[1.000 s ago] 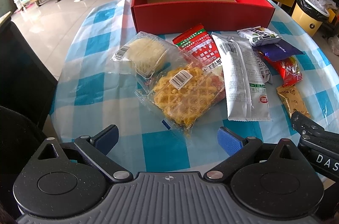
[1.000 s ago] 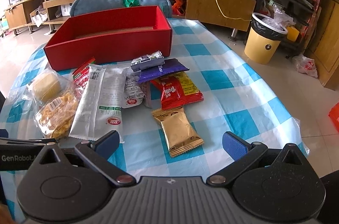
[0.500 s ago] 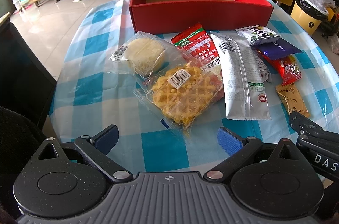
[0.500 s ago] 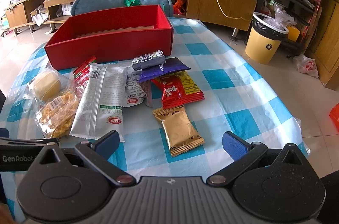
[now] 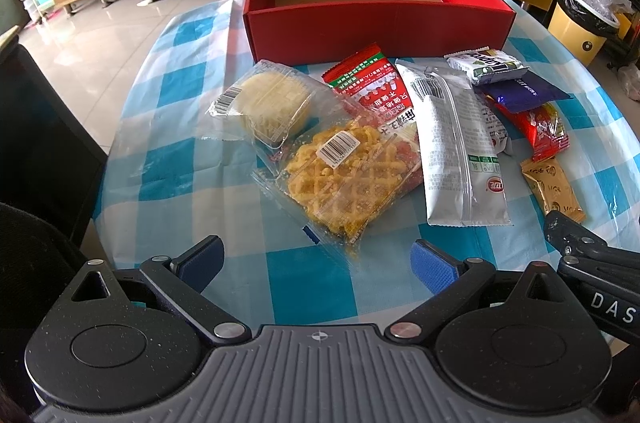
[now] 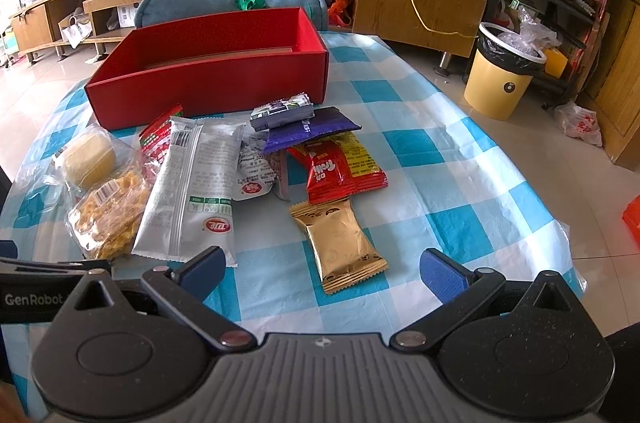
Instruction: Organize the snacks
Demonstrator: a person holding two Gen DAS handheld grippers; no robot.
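- table [image 5: 168, 151], round, under a blue-and-white checked cloth; carries all the snacks and the box.
- red box [image 5: 376, 27], open-topped, at the far side of the table; nothing visible inside but its brown floor.
- long white-grey packet [image 5: 460, 151], lying flat in the middle of the pile, its near end toward the cameras.
- clear bag of yellow lattice waffle [image 5: 344, 183], just left of the long packet, overlapping the red-and-green sachet [image 5: 372, 83].
- clear-wrapped round pale cake [image 5: 272, 107], left-most, touching the waffle bag.
- red trolli packet [image 6: 340, 171], right of the pile, partly under the purple packet [image 6: 308, 131].
- gold sachet [image 6: 340, 243], nearest the right gripper, touching the trolli packet's near edge.
- small grey-white bar [image 6: 282, 111], resting on the purple packet, just in front of the box.
- left gripper [image 5: 316, 261]: fingers spread wide, holding nothing, low over the near table edge facing the waffle bag.
- right gripper [image 6: 324, 265]: fingers spread wide, holding nothing, gold sachet between them in view but apart.
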